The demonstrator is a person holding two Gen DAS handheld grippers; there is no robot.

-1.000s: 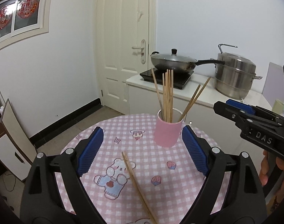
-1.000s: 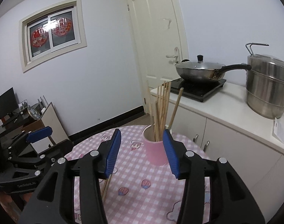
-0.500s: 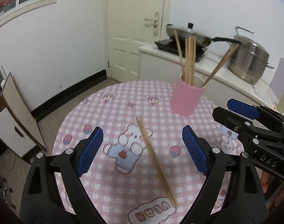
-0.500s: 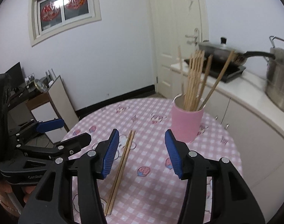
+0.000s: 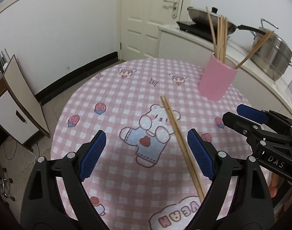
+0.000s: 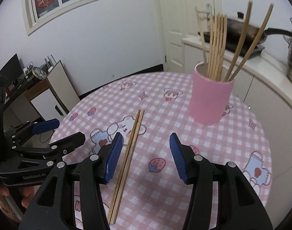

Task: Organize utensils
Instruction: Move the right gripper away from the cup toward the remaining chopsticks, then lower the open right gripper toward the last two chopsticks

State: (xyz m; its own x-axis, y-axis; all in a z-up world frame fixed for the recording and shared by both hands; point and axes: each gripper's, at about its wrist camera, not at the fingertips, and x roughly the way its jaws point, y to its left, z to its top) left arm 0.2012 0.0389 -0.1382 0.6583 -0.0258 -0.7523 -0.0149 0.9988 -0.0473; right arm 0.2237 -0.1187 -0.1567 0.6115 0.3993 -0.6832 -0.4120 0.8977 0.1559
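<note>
**Grippers close in on the last loose chopsticks**

Both grippers hang over the round table [image 5: 84, 99], and neither holds anything. Left gripper [image 5: 146, 153] stands wide, blue pads far apart, nothing but checked cloth between them. Right gripper [image 6: 144, 156] sits at a middling gap, its jaws having just been opening a touch, empty too.

And there's the prize: a pair of wooden chopsticks [image 6: 129, 153] lying flat on the pink cloth, side by side and touching, running from the cartoon bear near the table's middle back to the near edge. In the right wrist view they pass just beside the left pad, inside the gap. In the left wrist view they cross just in front of the right-hand pad.

Far right on the table stands the pink cup [image 6: 211, 99], already bristling with chopsticks [image 6: 216, 44] leaning every which way.

How will this pair handle? Light and stiff, I'd say, but thin, smooth and lying flush on the cloth, so likely to roll or splay apart. Best bet looks like a pinch across both sticks near mid-length, so they lift level and stay together. Grab near an end and they'd probably droop or scissor.
</note>
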